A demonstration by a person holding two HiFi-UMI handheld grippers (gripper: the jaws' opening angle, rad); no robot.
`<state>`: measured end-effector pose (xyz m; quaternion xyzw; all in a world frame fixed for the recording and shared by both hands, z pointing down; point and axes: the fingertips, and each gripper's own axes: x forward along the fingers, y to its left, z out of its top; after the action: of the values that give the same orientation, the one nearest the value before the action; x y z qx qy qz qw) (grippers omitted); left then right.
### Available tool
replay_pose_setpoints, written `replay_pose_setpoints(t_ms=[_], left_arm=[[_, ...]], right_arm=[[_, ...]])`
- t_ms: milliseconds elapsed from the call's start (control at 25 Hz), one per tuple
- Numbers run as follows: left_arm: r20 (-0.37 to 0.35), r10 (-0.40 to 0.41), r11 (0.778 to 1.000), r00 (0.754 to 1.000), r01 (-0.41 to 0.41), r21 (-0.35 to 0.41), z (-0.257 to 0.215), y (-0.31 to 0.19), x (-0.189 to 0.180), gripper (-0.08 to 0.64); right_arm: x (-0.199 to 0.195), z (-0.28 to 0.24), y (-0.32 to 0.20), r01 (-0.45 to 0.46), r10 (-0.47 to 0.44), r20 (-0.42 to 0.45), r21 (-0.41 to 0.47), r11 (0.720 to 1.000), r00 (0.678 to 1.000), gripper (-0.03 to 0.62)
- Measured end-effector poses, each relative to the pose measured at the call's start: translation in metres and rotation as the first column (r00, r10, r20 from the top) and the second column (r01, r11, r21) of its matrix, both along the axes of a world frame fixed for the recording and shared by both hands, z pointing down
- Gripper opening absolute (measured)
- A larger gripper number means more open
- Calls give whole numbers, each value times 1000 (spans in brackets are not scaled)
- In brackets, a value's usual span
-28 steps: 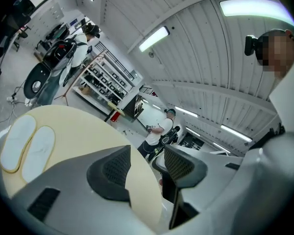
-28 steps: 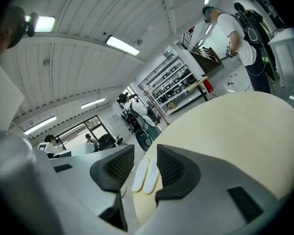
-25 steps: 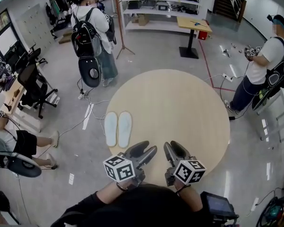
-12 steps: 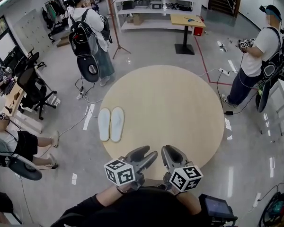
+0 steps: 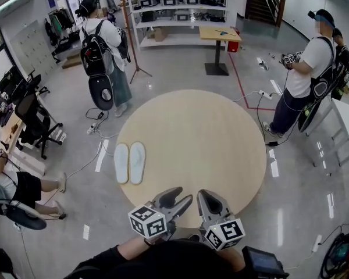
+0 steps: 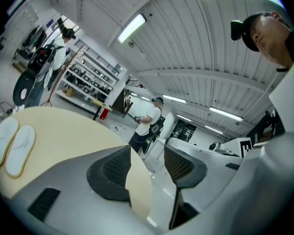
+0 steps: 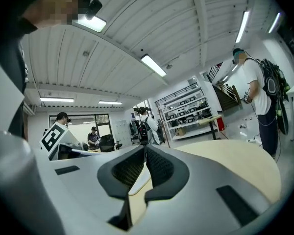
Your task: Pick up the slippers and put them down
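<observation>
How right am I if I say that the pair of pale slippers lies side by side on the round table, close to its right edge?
Wrong in one point: the slippers lie close to the left edge of the round table, not the right, as the head view shows. The rest holds: they are a pale pair, lying side by side on the table.

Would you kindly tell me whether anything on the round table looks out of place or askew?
Nothing stands out. The two slippers lie flat, side by side and neatly aligned, near the left edge of the round table. Nothing looks spilled or damaged.
</observation>
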<state>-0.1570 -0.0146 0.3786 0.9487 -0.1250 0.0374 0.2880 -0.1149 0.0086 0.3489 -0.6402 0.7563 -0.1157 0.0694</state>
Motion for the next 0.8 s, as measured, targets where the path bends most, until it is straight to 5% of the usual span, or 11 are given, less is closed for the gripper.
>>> replay_pose_setpoints(t_ms=[160, 800], left_arm=[[-33, 36, 993, 999, -32, 110, -21, -1, -8, 227], [-101, 64, 983, 993, -45, 180, -42, -50, -67, 227]], right_arm=[[-10, -3, -6, -18, 19, -32, 10, 1000, 999, 25], [-71, -19, -58, -14, 19, -97, 50, 999, 995, 17]])
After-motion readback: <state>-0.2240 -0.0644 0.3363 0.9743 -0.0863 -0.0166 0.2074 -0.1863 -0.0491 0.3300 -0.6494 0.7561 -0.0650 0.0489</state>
